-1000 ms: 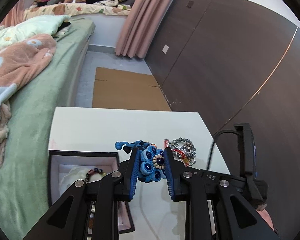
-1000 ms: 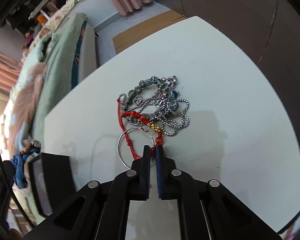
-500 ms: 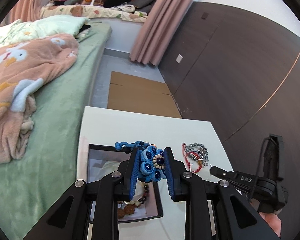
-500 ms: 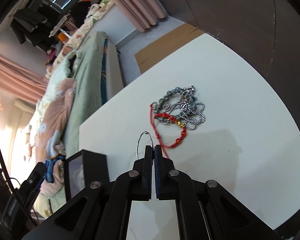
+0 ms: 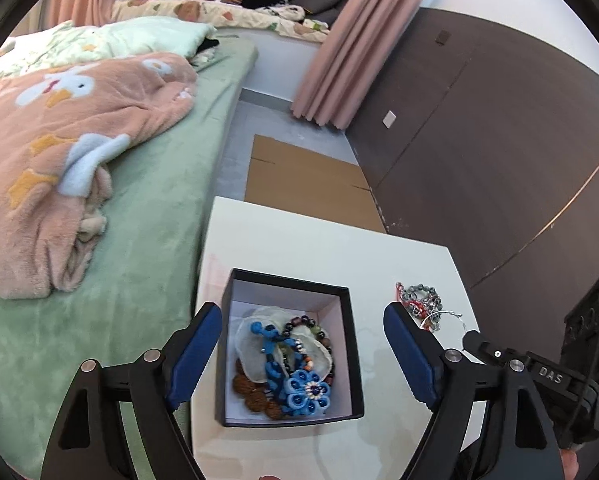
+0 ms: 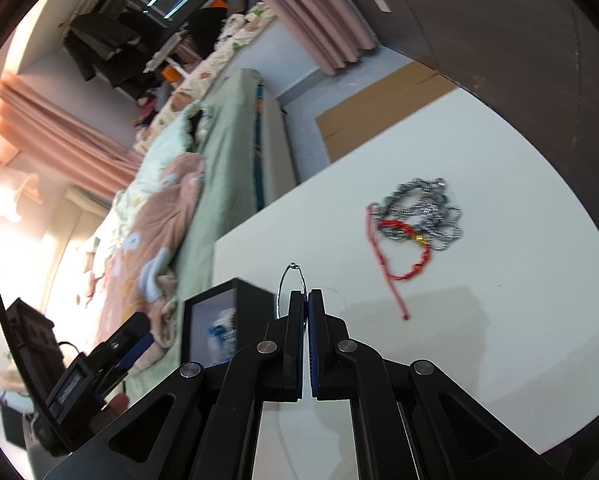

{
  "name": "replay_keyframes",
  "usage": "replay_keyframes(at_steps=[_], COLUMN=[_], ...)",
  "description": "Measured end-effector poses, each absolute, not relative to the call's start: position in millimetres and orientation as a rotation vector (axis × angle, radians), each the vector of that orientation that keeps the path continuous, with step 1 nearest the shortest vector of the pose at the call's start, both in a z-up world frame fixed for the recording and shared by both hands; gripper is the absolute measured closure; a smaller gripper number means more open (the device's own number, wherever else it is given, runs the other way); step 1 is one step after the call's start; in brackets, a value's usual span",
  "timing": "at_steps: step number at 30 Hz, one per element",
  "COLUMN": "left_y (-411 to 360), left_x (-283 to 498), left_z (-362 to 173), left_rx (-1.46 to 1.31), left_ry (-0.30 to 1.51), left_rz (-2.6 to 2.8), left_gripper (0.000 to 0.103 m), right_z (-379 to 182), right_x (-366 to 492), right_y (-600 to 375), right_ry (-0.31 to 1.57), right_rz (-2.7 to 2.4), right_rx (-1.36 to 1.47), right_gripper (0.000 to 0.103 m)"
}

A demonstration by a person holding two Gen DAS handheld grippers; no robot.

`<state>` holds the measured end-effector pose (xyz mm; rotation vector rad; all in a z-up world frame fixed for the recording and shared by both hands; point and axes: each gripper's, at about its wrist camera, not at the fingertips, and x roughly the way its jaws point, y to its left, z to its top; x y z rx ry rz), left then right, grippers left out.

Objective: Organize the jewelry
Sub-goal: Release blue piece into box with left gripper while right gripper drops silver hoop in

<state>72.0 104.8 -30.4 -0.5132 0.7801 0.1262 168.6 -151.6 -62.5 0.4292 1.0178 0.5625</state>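
A black jewelry box with a white inside stands on the white table. In it lies a blue flower bracelet on top of dark bead bracelets. My left gripper is open and empty, high above the box. My right gripper is shut on a thin silver hoop and holds it above the table beside the box. A pile of silver chains and a red cord bracelet lies on the table to the right; the pile also shows in the left wrist view.
A bed with a green sheet and a pink blanket runs along the table's left side. A flat cardboard sheet lies on the floor beyond the table. A dark wall stands to the right.
My left gripper opened and let the blue flower bracelet drop into the box. My right gripper lifted the silver hoop away from the pile and moved toward the box.
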Motion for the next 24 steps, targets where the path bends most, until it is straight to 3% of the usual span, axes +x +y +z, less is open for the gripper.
replay_keyframes(at_steps=[8, 18, 20, 21, 22, 24], left_y=[125, 142, 143, 143, 143, 141], left_x=[59, 52, 53, 54, 55, 56], left_z=[-27, -22, -21, -20, -20, -20], left_rx=[-0.55, -0.576, -0.576, -0.575, -0.574, -0.579], left_ry=[0.756, 0.725, 0.717, 0.716, 0.716, 0.714], left_rz=[0.148, 0.177, 0.178, 0.177, 0.175, 0.162], left_gripper=[0.019, 0.019, 0.018, 0.018, 0.015, 0.012], right_z=[-45, -55, -63, -66, -70, -72], right_x=[151, 152, 155, 156, 159, 161], right_y=[-127, -61, -49, -50, -55, -72], right_ry=[0.944, 0.987, 1.042, 1.062, 1.071, 1.051], right_rz=[0.714, 0.855, 0.787, 0.777, 0.756, 0.711], right_rx=[0.453, 0.452, 0.369, 0.363, 0.381, 0.428], right_gripper=[0.099, 0.097, 0.066, 0.04, 0.031, 0.031])
